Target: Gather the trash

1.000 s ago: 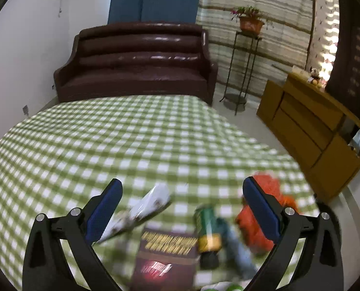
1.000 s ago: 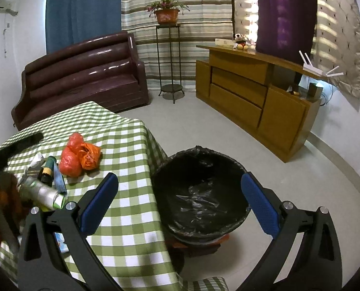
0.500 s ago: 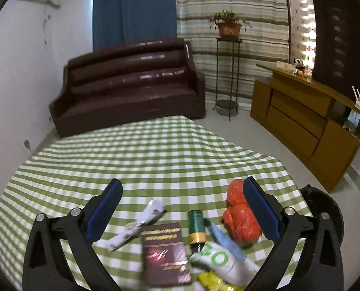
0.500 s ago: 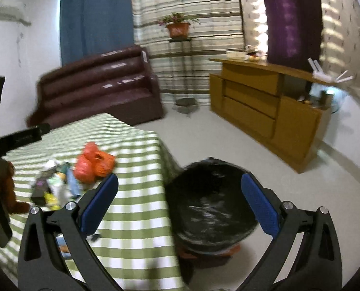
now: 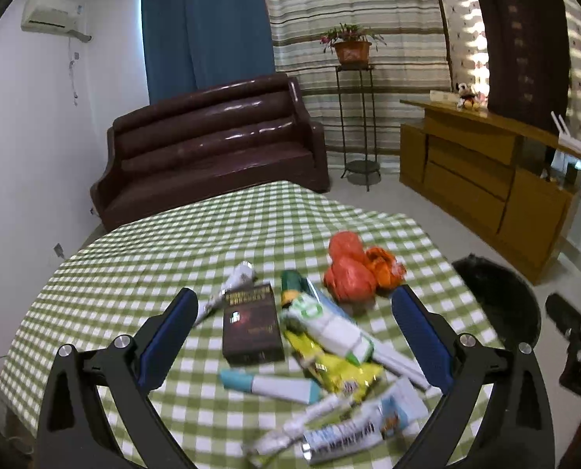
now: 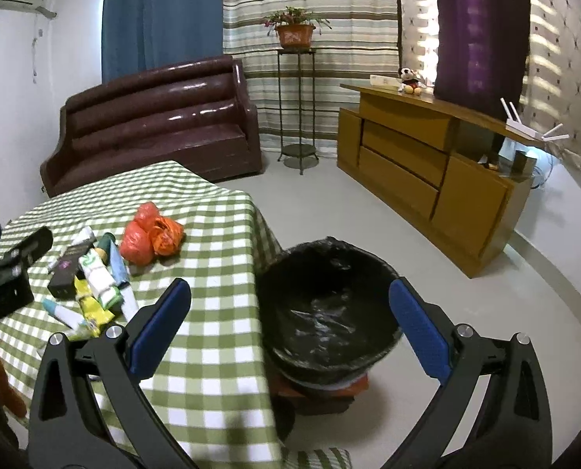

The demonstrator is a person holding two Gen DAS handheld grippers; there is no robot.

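One dark box (image 5: 251, 328), two orange bags (image 5: 347, 277), one yellow wrapper (image 5: 341, 371), one bin (image 6: 325, 305).
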